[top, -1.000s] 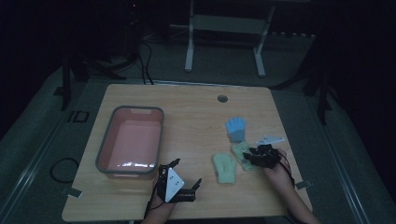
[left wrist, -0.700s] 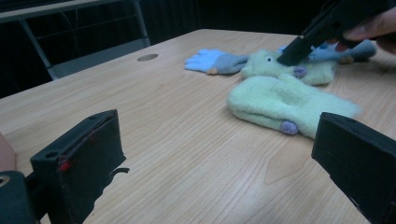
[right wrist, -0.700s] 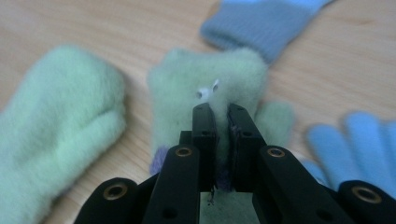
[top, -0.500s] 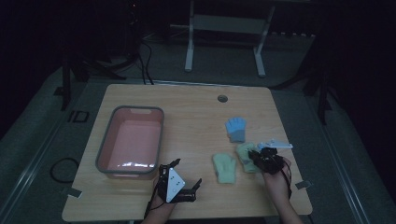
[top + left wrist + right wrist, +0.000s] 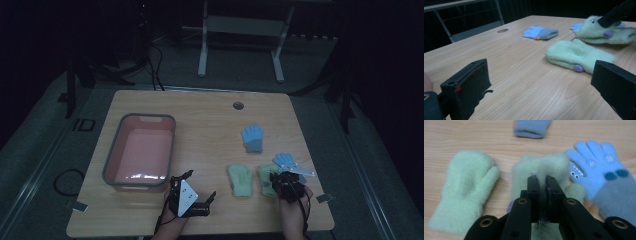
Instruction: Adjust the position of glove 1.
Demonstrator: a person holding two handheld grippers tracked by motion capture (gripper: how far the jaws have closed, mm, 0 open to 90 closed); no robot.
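High view: right gripper (image 5: 275, 181) clenched on a green mitten (image 5: 267, 178), right of the pink tub (image 5: 139, 151); left gripper (image 5: 196, 192) just below the tub, jaws spread, empty.

Left gripper view: second green mitten (image 5: 576, 56) flat beyond the spread jaws.

Right gripper view: jaws pinching the mitten's fleece (image 5: 541, 167), blue glove (image 5: 599, 170) touching it.

You work at a light wooden table (image 5: 200, 120) with a round cable hole (image 5: 238, 105) near its far edge, and the room around you is very dark. Behind the table you have a white metal frame (image 5: 240, 30) standing on the grey floor (image 5: 45, 150), and black cables (image 5: 155, 65) lie on the floor at the far left.
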